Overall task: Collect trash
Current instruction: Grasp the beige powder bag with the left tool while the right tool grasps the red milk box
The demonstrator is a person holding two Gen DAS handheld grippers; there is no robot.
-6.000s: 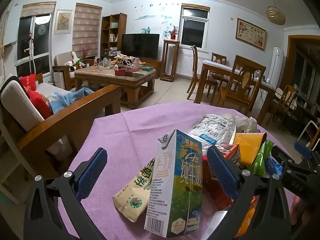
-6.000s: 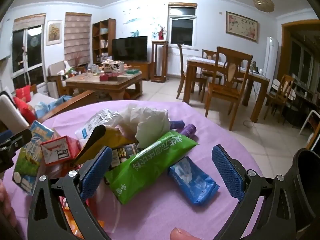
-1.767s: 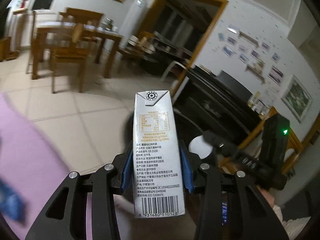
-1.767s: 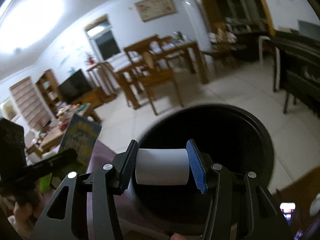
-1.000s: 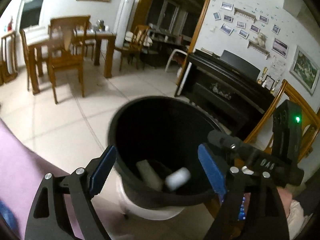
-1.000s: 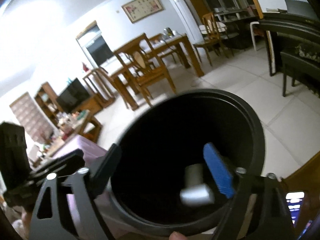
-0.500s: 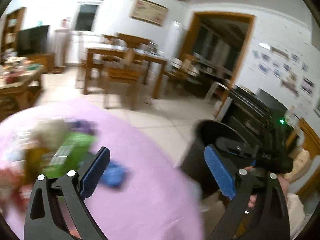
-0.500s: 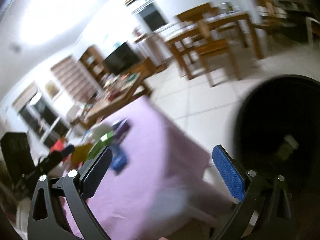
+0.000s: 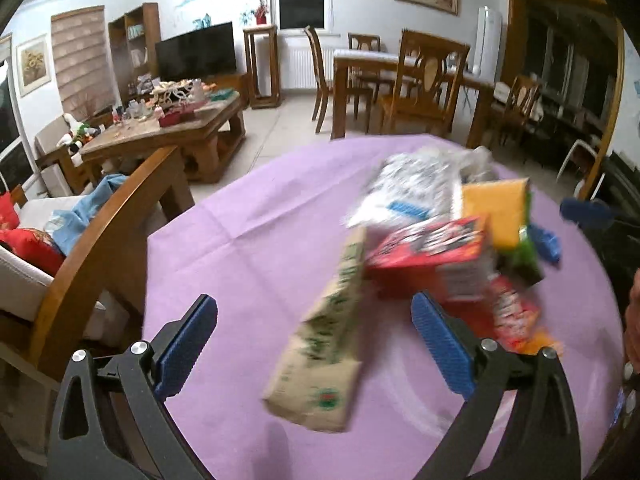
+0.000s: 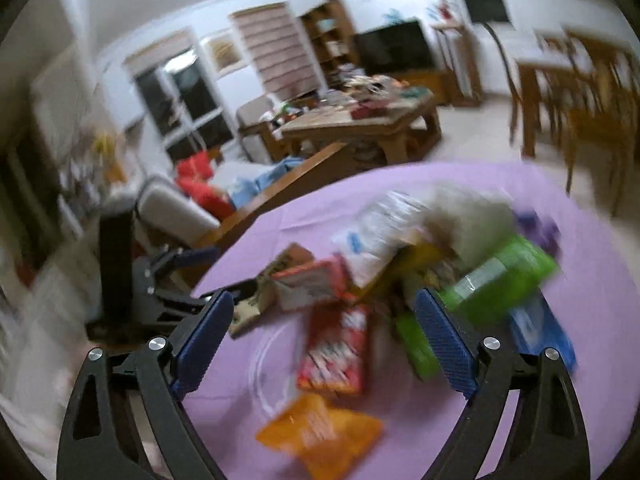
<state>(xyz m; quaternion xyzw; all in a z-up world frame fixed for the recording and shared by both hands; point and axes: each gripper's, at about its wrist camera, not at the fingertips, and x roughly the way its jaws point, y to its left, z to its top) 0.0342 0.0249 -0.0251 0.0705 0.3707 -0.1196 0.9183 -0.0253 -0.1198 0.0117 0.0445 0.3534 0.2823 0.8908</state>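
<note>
A pile of trash lies on the purple tablecloth [image 9: 260,240]. In the left wrist view I see a beige packet [image 9: 324,352] nearest, a red box [image 9: 432,252], a yellow pack [image 9: 496,208] and a white printed bag [image 9: 412,188]. My left gripper [image 9: 316,348] is open and empty, just above the beige packet. In the blurred right wrist view there is a red snack packet [image 10: 336,352], an orange packet [image 10: 320,436], a green pack [image 10: 500,276] and a blue pack [image 10: 540,332]. My right gripper [image 10: 320,336] is open and empty above the red packet.
A wooden sofa arm [image 9: 112,216] with red cushions [image 9: 28,240] stands left of the table. A cluttered coffee table [image 9: 172,124] and a dining set [image 9: 416,80] are behind. The left gripper's body [image 10: 132,280] shows at the left of the right wrist view.
Both grippers dropped their loads, the milk carton and the white roll, into the black bin. Both have swung back from the bin to the trash pile on the table, jaws open.
</note>
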